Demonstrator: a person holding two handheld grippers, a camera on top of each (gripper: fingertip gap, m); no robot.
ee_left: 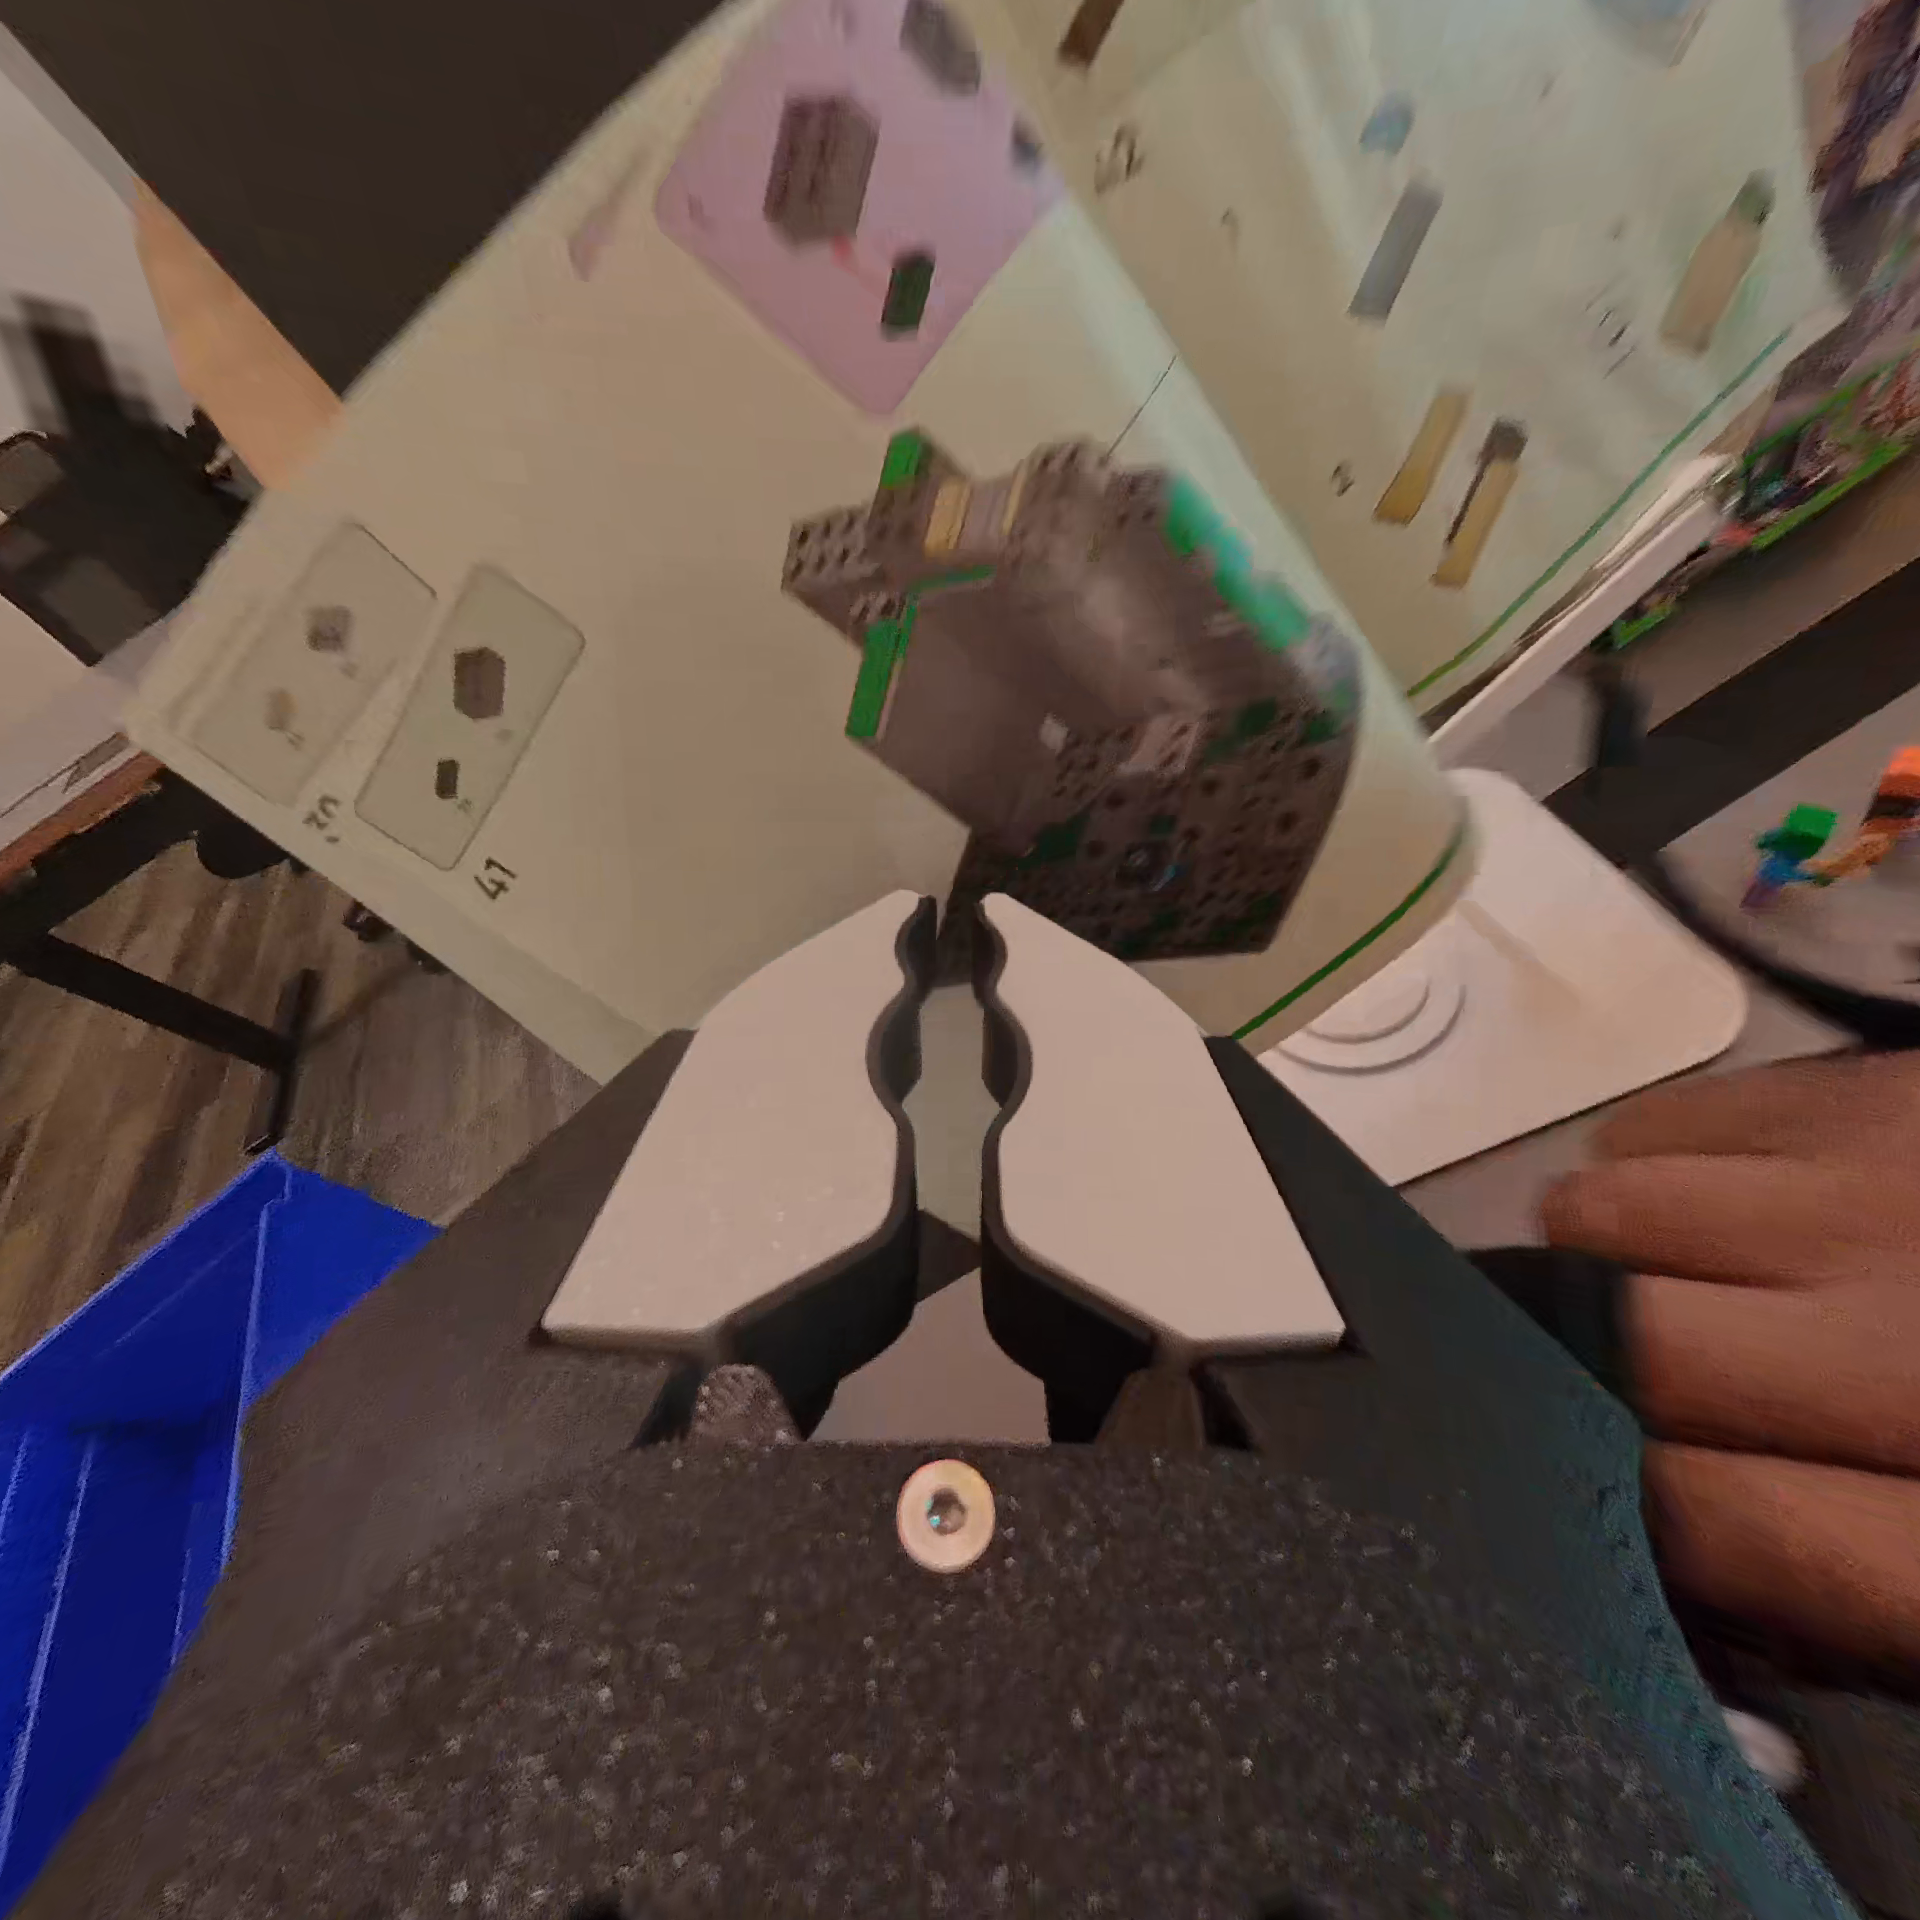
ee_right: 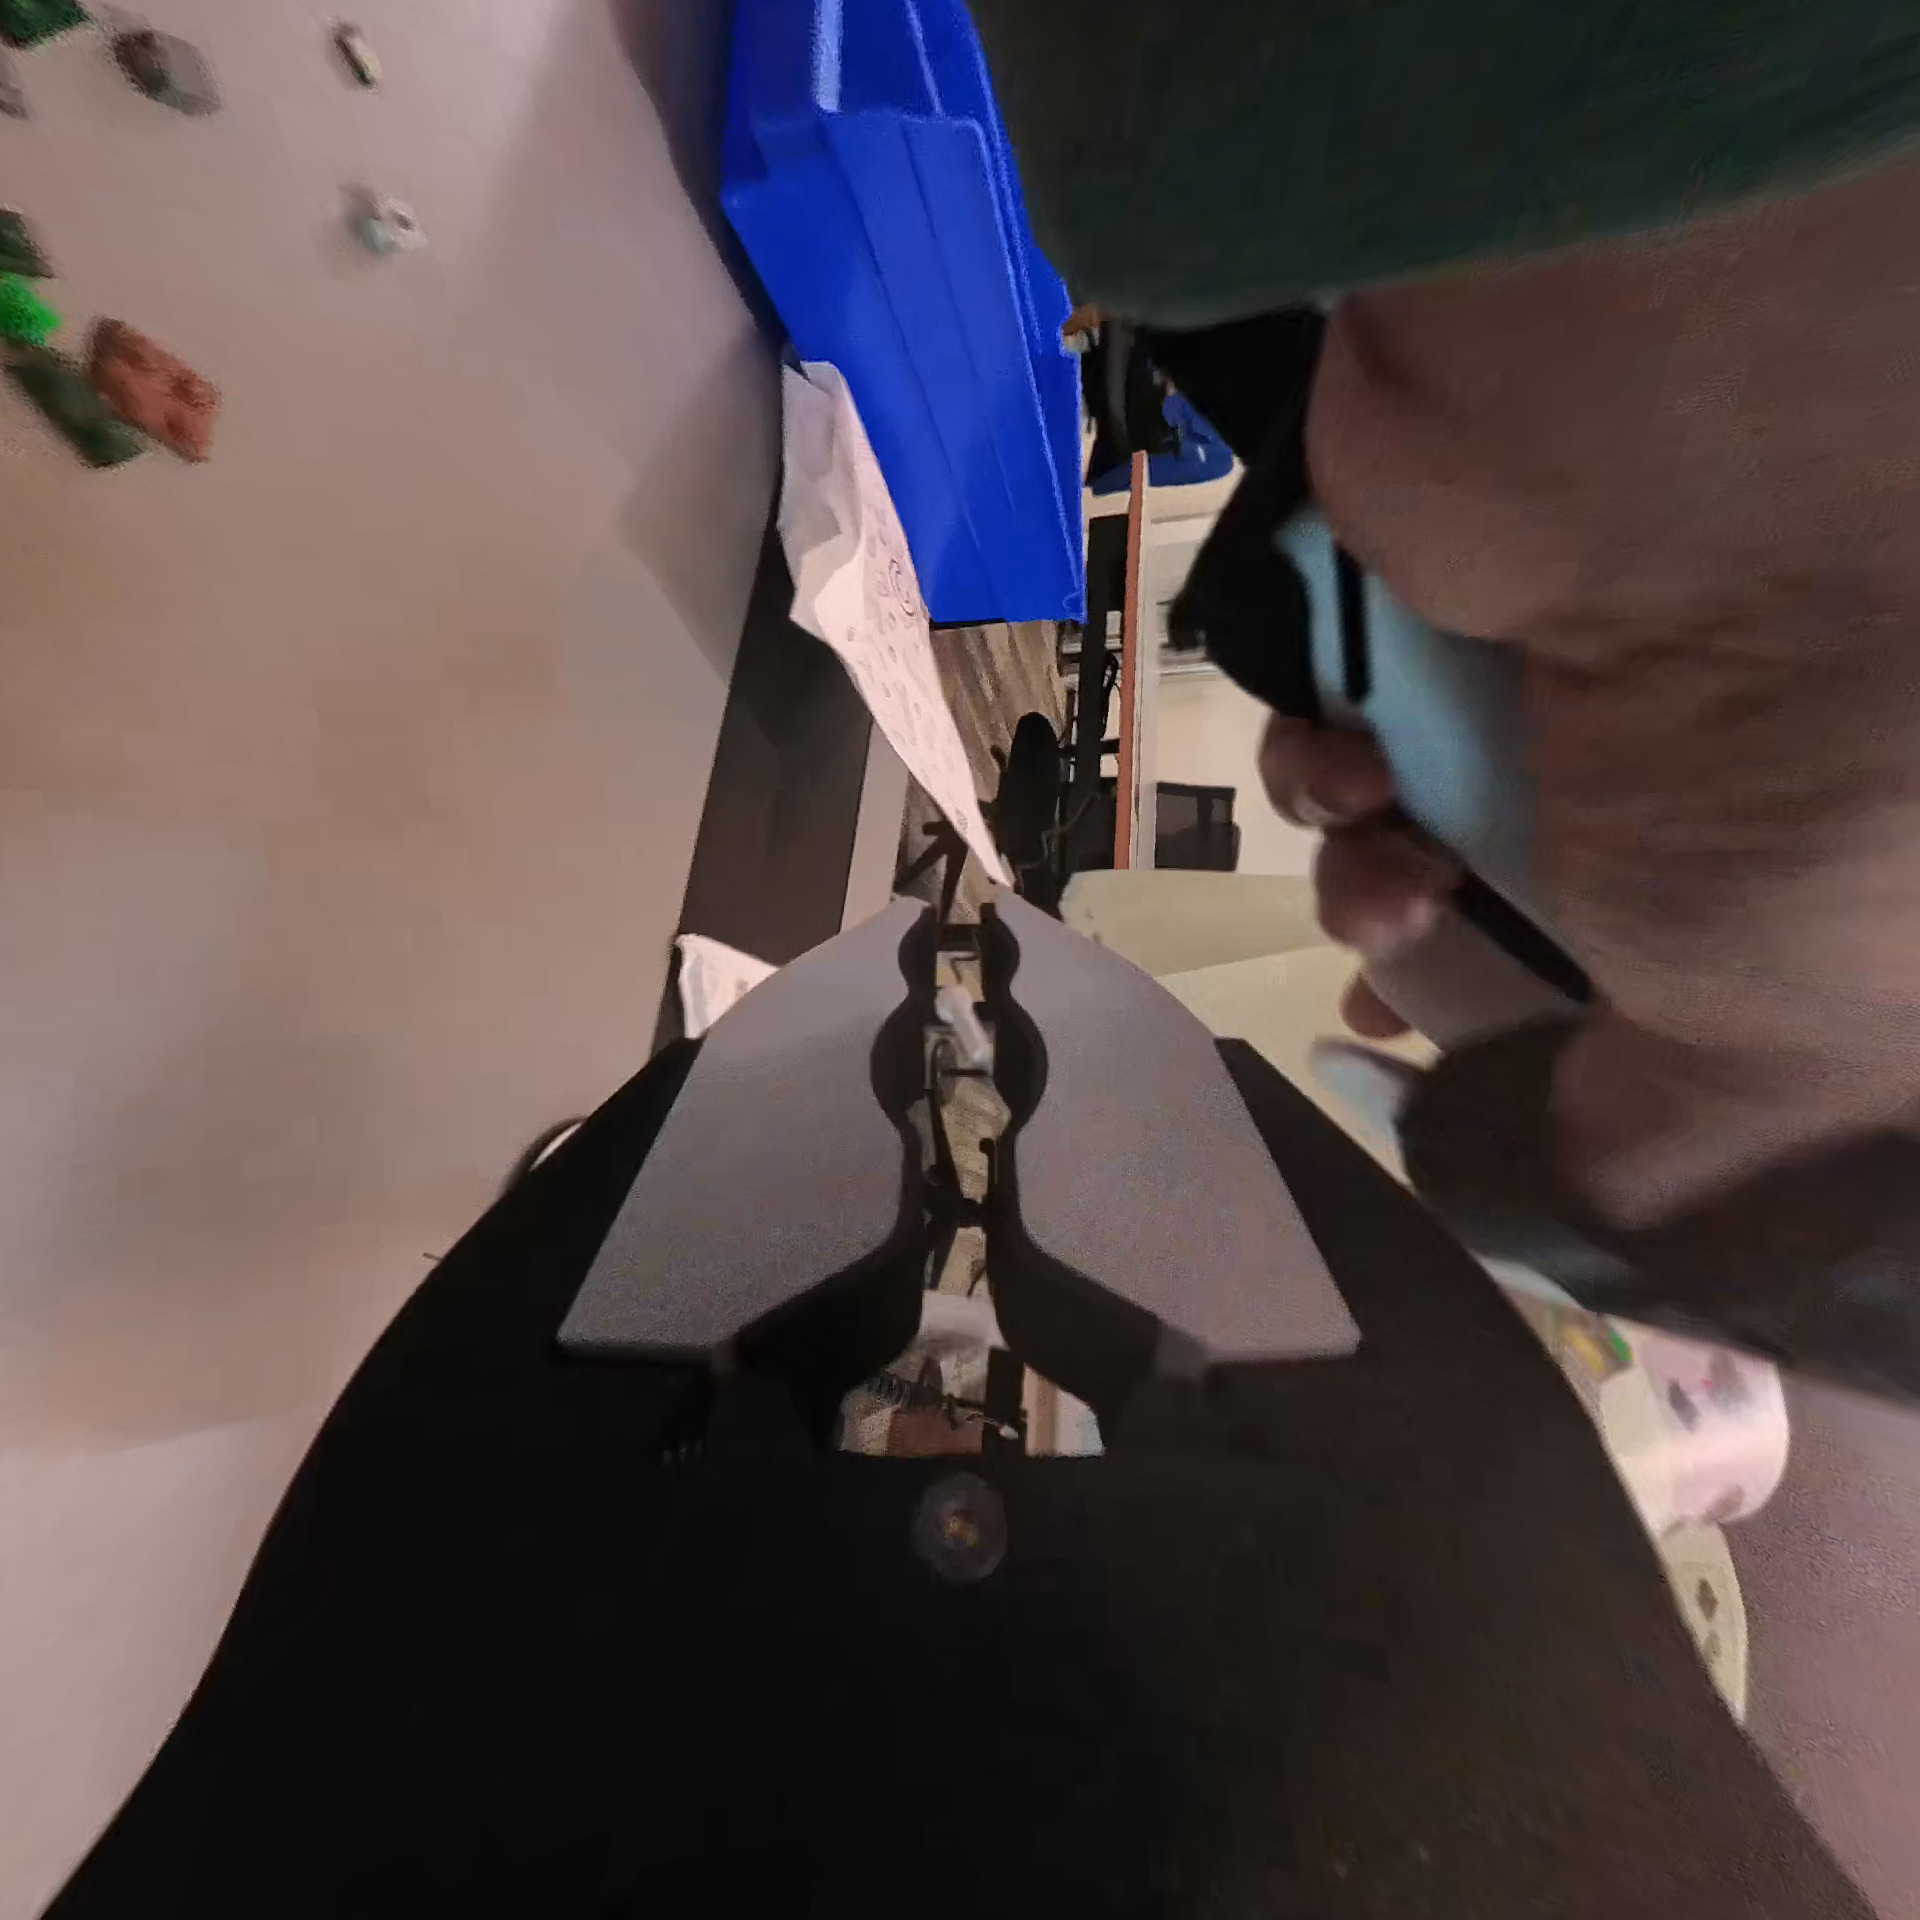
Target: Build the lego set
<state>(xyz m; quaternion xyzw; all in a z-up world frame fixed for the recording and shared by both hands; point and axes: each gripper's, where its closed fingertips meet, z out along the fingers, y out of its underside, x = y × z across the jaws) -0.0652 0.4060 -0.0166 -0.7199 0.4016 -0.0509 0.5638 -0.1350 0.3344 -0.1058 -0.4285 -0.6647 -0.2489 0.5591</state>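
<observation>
The left gripper (ee_left: 951, 914) has its fingers narrowed onto a corner of the grey-green lego build (ee_left: 1101, 707), held ahead over the instruction booklet (ee_left: 623, 468). The right gripper (ee_right: 956, 914) has its fingers nearly closed, holding nothing visible; loose bricks (ee_right: 145, 390) lie far left on the worktop (ee_right: 416, 727).

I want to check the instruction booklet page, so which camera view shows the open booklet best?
The left wrist view: the booklet fills most of the frame beyond the left gripper, pages open, though blurred by motion. The right wrist view catches only pale curled page edges past the right gripper, partly behind a hand.
</observation>
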